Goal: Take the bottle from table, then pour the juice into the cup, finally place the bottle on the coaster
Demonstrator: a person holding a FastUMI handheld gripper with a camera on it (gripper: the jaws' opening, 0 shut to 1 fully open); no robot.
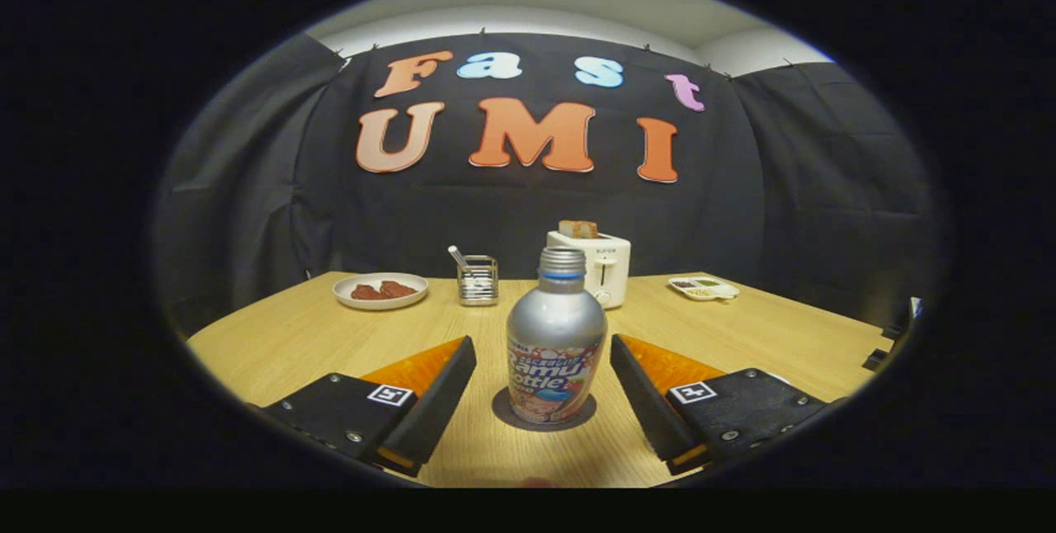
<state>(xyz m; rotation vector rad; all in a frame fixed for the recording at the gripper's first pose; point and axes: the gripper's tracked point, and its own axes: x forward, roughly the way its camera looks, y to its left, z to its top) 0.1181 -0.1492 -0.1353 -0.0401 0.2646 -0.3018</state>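
Note:
A silver bottle [555, 343] with a colourful label and an uncapped threaded neck stands upright on a dark round coaster [505, 411] on the wooden table [272, 351]. It sits between the fingers of my gripper [543, 360], which is open. A gap shows on each side of the bottle, so neither finger touches it. I cannot make out the cup.
Beyond the bottle stand a white toaster [606, 267] holding toast, a small wire rack [478, 279], a white plate [380, 290] with brown food at the back left, and a small divided dish [704, 288] at the back right.

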